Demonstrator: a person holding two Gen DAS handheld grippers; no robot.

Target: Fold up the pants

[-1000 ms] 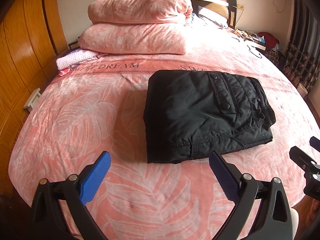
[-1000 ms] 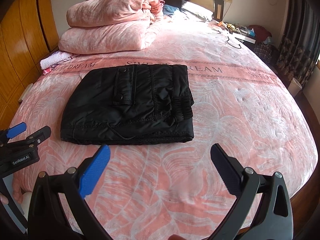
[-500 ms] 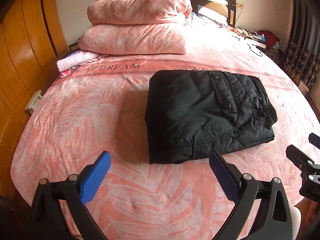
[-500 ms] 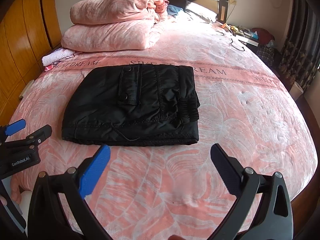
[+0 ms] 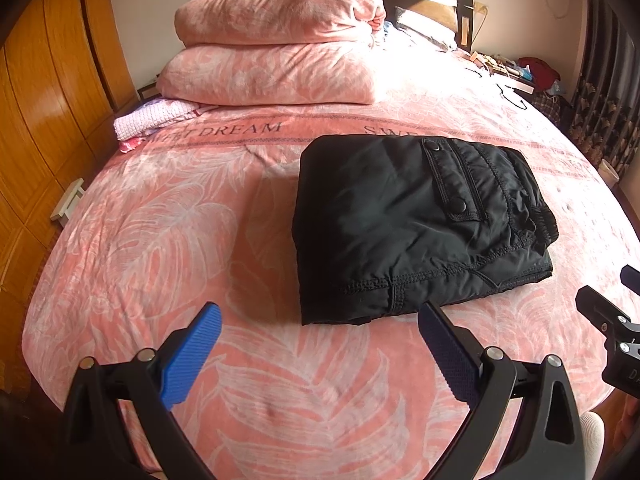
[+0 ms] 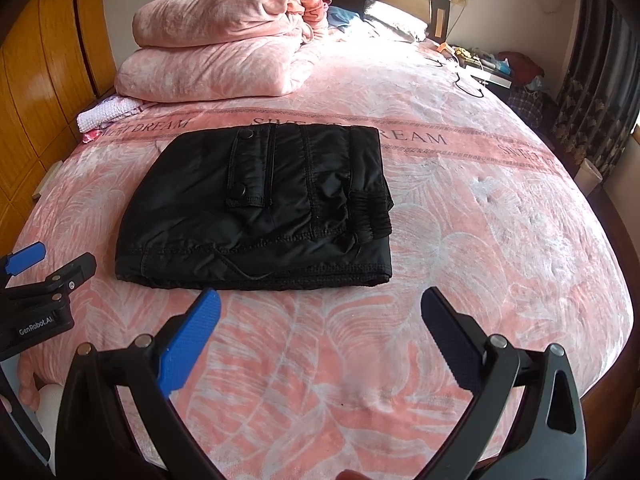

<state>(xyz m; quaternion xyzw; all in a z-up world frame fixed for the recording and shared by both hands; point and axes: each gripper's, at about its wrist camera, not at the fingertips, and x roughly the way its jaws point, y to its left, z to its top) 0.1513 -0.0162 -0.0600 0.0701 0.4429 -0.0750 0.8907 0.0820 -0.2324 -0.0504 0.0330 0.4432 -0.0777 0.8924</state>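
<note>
Black pants (image 5: 416,220) (image 6: 260,208) lie folded into a compact rectangle in the middle of the pink bed, pocket flap with snaps on top, elastic waistband bunched at the right side. My left gripper (image 5: 318,328) hovers open just in front of the pants' near edge, holding nothing. My right gripper (image 6: 318,312) is also open and empty, a short way in front of the same edge. Each gripper shows at the other view's border: the right one (image 5: 608,312) and the left one (image 6: 48,268).
A pink bedspread (image 5: 160,240) with leaf print covers the bed. Folded pink quilts (image 5: 276,40) are stacked at the headboard, with a small pink-white cloth (image 5: 148,120) beside them. Wooden wardrobe (image 5: 36,112) on the left; nightstand clutter (image 6: 488,68) and curtains (image 6: 592,80) on the right.
Both grippers have drawn slightly back and up from the folded pants, staying open. The pants have not moved.
</note>
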